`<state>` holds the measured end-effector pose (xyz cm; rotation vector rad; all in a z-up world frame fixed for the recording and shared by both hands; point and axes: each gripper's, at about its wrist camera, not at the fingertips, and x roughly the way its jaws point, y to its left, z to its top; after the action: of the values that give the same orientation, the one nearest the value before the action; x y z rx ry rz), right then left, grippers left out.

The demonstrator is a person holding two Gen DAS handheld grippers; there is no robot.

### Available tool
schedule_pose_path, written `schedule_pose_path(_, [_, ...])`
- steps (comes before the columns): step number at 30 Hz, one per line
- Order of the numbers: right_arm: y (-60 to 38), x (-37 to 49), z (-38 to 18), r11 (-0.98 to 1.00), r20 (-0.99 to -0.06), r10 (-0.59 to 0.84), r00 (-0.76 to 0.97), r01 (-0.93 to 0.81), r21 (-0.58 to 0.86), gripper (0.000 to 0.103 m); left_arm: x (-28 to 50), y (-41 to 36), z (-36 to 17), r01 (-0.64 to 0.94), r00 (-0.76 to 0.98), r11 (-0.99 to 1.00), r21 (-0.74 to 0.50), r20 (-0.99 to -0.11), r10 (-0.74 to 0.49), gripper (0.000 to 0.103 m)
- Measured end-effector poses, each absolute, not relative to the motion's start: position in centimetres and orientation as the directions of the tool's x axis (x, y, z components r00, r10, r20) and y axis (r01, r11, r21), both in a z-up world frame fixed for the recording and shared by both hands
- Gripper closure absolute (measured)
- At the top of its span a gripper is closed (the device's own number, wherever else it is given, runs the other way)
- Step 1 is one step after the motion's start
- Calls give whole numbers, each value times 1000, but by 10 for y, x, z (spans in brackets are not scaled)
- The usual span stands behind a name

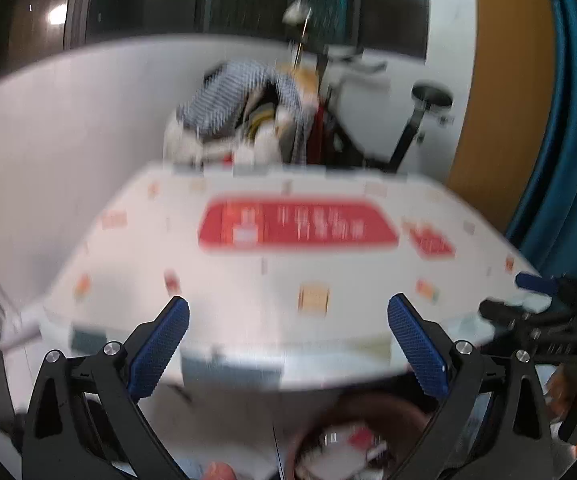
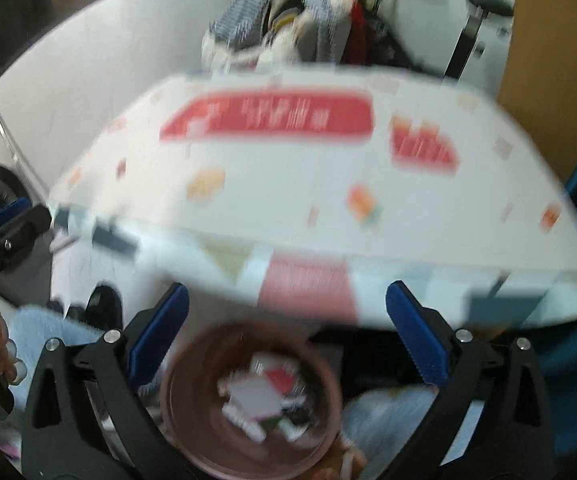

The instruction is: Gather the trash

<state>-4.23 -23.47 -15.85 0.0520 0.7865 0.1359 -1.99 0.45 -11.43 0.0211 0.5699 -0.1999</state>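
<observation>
White wall (image 1: 68,128) beyond spread left claw (image 1: 288,346)

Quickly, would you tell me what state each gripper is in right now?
Left gripper: open, holding nothing.
Right gripper: open, holding nothing.

One large white box (image 1: 288,280) with a red label shows in both wrist views. One round brown bin (image 2: 248,400) sits below it, holding several scraps of white and red trash (image 2: 264,396); blur prevents an exact count. Two grippers appear: the left gripper (image 1: 288,344) and the right gripper (image 2: 288,332), each with two blue-padded fingers spread apart. One black stool (image 1: 428,100) stands behind.
</observation>
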Motion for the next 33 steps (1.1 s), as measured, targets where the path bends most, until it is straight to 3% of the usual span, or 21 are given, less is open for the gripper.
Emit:
schedule_pose_path(4, [-242,-48,-86,995,-584,104,805,-81,65,6,-22,-5,-58,202,882,979,18,-439,-174,6])
schedule_pose_path(8, [-249,-51,-47,997,-524,79,848,-68,39,6,-30,-11,-21,166,923,985,46,-359,-139,6])
schedule_pose_path(12, [-255,-55,-21,995,-490,91,867,-67,67,6,-33,-11,-2,174,925,985,11,-345,-159,6])
schedule_pose_path(21, [-254,-54,12,995,-495,93,864,-66,71,6,-50,-18,15,141,957,987,83,-266,-114,6])
schedule_pose_path(33, [-251,-60,8,995,-511,91,855,-62,74,6,-49,-17,12,125,953,989,75,-286,-99,6])
